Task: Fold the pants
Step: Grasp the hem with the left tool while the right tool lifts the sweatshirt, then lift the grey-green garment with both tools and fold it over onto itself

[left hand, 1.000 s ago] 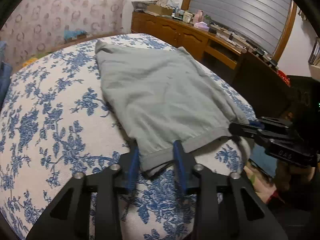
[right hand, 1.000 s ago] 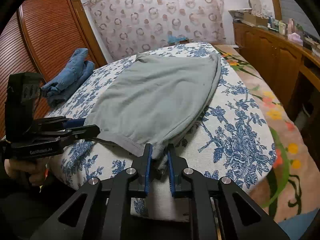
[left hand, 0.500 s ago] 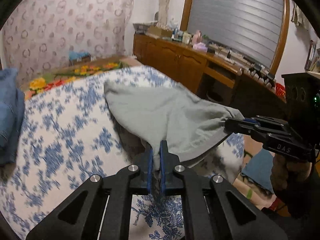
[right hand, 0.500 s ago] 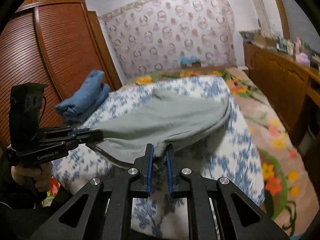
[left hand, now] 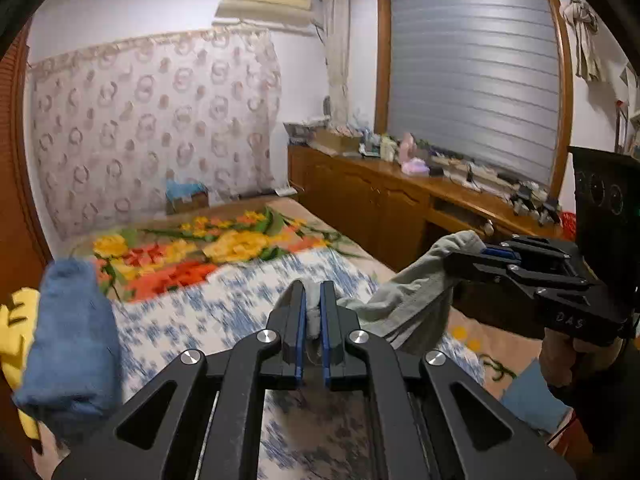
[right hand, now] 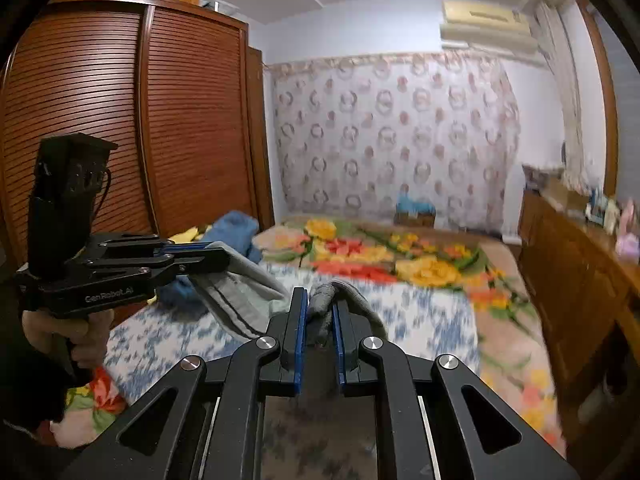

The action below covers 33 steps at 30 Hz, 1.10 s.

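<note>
The grey pants (left hand: 416, 300) are lifted above the bed (left hand: 240, 304), held at one edge by both grippers. The left gripper (left hand: 313, 320) has its jaws clamped on a bunch of the grey cloth, and the right gripper (right hand: 320, 312) is also closed on a thick roll of it. In the left view the cloth hangs in a loose curve between the two tools, and the lower part is hidden behind the near gripper.

I judge that the fold is only in its beginning. The edge is picked up, but no crease is laid on the bed yet. What is left, I think, is to carry this edge to the far side, lay it flat over the other half, and smooth it, and maybe fold one more time.

On the left side of the bed lies a blue folded garment (left hand: 74, 344), near a yellow cloth (left hand: 16, 320). Far on the floor stands a small box (right hand: 415, 212) with something blue in it; what it is I cannot tell. The long wooden cabinet (left hand: 380, 208) on the right carries many small things, too blurred to name.
</note>
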### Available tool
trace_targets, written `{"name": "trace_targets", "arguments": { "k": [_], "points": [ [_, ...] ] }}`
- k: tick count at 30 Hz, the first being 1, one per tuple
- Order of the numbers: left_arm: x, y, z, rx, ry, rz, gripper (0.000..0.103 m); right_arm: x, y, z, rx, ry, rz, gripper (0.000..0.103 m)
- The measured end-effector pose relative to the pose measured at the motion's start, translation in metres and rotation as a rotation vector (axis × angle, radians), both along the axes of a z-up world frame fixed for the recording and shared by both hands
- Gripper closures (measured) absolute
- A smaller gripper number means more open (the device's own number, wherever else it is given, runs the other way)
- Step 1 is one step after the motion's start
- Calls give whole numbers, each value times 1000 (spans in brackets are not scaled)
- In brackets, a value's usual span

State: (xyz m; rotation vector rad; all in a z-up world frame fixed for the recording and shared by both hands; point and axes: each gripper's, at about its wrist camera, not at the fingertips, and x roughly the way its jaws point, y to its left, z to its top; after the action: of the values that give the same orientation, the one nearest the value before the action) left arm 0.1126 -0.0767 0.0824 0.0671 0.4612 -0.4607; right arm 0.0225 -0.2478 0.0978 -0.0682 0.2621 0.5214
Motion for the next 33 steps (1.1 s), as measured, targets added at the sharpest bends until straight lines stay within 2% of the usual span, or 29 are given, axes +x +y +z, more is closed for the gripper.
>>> {"name": "trace_targets", "arguments": {
  "k": [6, 8, 12, 14, 16, 20, 28, 33],
  "points": [
    [35, 18, 20, 31, -41, 73, 96, 47, 21, 24, -22, -22, -3, 91],
    [50, 23, 24, 70, -69, 108, 96, 69, 33, 24, -37, -27, -12, 91],
    [87, 34, 36, 76, -96, 161, 96, 117, 58, 29, -37, -32, -41, 91],
    [95, 40, 40, 78, -99, 178, 96, 132, 69, 31, -37, -29, -66, 91],
    [96, 44, 38, 70, -90, 180, 96, 129, 75, 25, -34, -19, -84, 91],
    [82, 50, 14, 78, -49, 178, 96, 121, 93, 2, -71, 7, -50, 91],
    [39, 58, -71, 60, 100, 165, 96, 107, 112, -69, -119, 174, 43, 91],
    [23, 54, -86, 33, 133, 165, 96, 103, 120, -82, -137, 204, 69, 91]
  ]
}}
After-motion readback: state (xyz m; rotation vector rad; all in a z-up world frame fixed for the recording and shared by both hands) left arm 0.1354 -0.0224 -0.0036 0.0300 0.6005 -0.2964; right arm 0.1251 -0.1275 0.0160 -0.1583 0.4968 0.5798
